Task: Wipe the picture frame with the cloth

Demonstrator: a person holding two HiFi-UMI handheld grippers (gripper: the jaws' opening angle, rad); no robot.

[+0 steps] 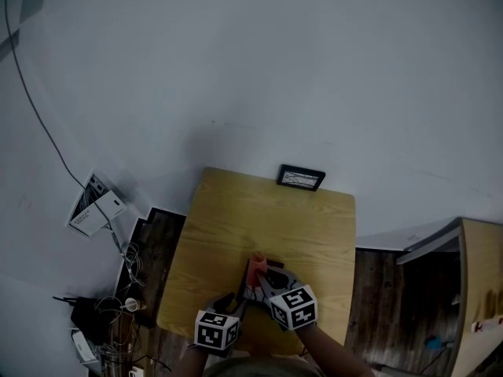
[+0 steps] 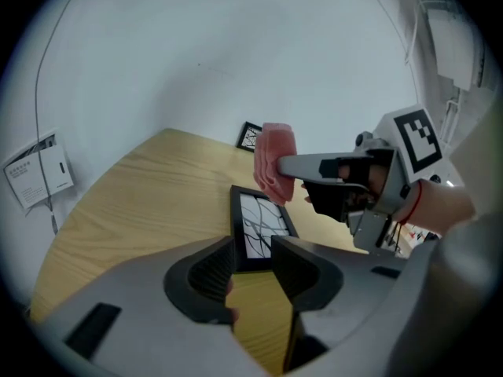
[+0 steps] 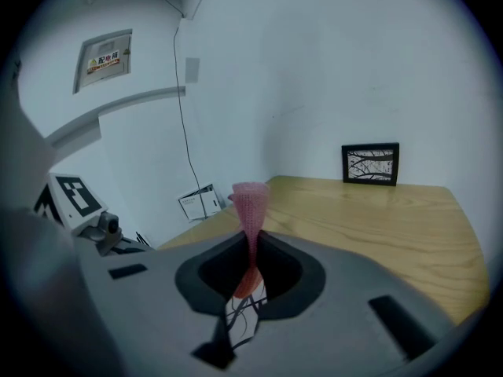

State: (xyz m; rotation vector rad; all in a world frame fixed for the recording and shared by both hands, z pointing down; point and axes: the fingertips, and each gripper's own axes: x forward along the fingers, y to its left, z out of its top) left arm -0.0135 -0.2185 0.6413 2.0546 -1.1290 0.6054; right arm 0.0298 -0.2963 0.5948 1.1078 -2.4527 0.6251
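Nearest, at the front edge of the bench [image 1: 259, 226], the left tool [image 2: 251, 248]: released, jaws spread to either side of the near end of the picture frame [image 2: 261, 228]. Frame black-edged with a branch print, stretching away along the yellow wood. Just beyond, reaching in from the right, the right tool [image 3: 251, 251], clenched on the pink cloth [image 3: 251, 201]. Cloth bunched over the frame's far end, contact unclear, and in the left gripper view masking one corner of a second frame [image 1: 300, 177]. That second frame upright at the bench's far edge, against the white wall [image 1: 275, 69]. Left of the bench, tangled cables [image 1: 126, 267] on dark floor and a leaflet [image 1: 96, 207] against the wall; right of it, a wooden cabinet [image 1: 481, 289].
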